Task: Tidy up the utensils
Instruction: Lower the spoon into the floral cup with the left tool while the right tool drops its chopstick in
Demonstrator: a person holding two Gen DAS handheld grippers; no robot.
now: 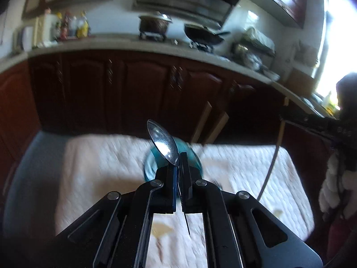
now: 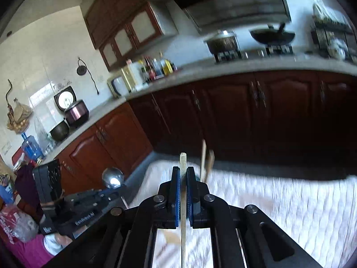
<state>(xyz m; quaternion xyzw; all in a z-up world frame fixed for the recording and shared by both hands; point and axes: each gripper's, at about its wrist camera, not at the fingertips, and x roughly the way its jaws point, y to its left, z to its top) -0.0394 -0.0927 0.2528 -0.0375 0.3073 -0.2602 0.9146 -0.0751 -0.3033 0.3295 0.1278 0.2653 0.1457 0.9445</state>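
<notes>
My left gripper (image 1: 179,156) is shut on a metal spoon (image 1: 162,143), bowl end up and forward, held above a blue glass cup (image 1: 151,167) on the white quilted cloth (image 1: 100,167). Two wooden chopsticks (image 1: 212,125) stand in the cup. My right gripper (image 2: 183,170) is shut on a pale wooden chopstick (image 2: 183,201) that runs upright between its fingers. In the right wrist view the left gripper with its spoon (image 2: 112,177) is at the left, and the standing chopsticks (image 2: 206,160) are just ahead. The right gripper holding its chopstick (image 1: 271,160) shows at the right of the left wrist view.
The cloth covers a table with a grey edge (image 1: 26,178). Dark red cabinets (image 1: 133,89) and a counter with a pot (image 1: 155,23), a wok (image 1: 203,34) and bottles (image 1: 71,25) lie beyond. A rice cooker (image 2: 75,112) stands at the left.
</notes>
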